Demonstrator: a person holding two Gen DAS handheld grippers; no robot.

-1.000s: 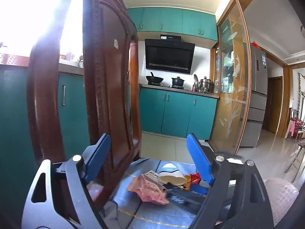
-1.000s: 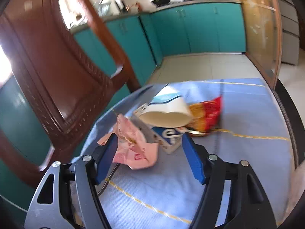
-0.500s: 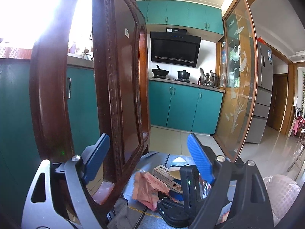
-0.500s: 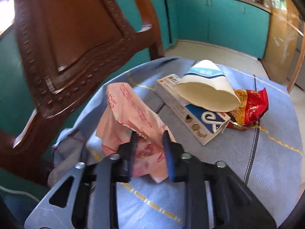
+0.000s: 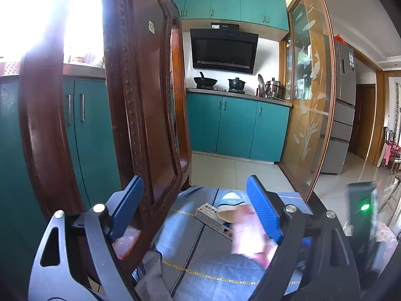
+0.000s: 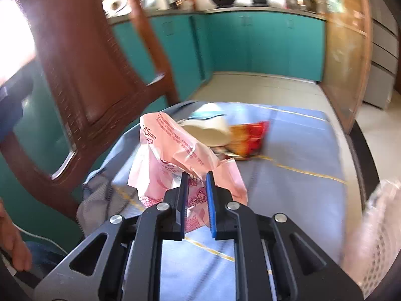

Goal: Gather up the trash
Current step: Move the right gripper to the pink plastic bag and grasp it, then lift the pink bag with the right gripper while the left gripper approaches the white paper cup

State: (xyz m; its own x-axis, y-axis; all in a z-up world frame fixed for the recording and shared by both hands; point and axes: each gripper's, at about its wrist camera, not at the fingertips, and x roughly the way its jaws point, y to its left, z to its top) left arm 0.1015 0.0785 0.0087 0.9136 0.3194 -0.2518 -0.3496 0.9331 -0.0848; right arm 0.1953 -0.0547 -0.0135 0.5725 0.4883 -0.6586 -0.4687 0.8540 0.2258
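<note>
Left wrist view shows your left gripper [image 5: 191,213] with its ribbed blue pads spread wide and nothing between them, held back near the carved dark wooden chair [image 5: 140,100], probably so it stays out of the way while the other hand works. Ahead of it, on the blue woven tablecloth with thin yellow lines [image 5: 200,263], lie a long flat printed cardboard box [image 5: 214,217] and a squashed white paper cup [image 5: 229,208] resting on the box. In the right wrist view, your right gripper [image 6: 196,198] has its pads drawn in close on the crumpled pink plastic wrapper with red print [image 6: 175,155], pinching a fold near its lower edge; the thin film stands up in creases above the jaws and seems lifted off the cloth, though blur makes that hard to confirm. Further right, a red and orange glossy foil snack bag [image 6: 248,138] lies just beside the cup. At the far right edge, a pale perforated plastic basket [image 6: 383,228] sits near, likely the place for the trash.
</note>
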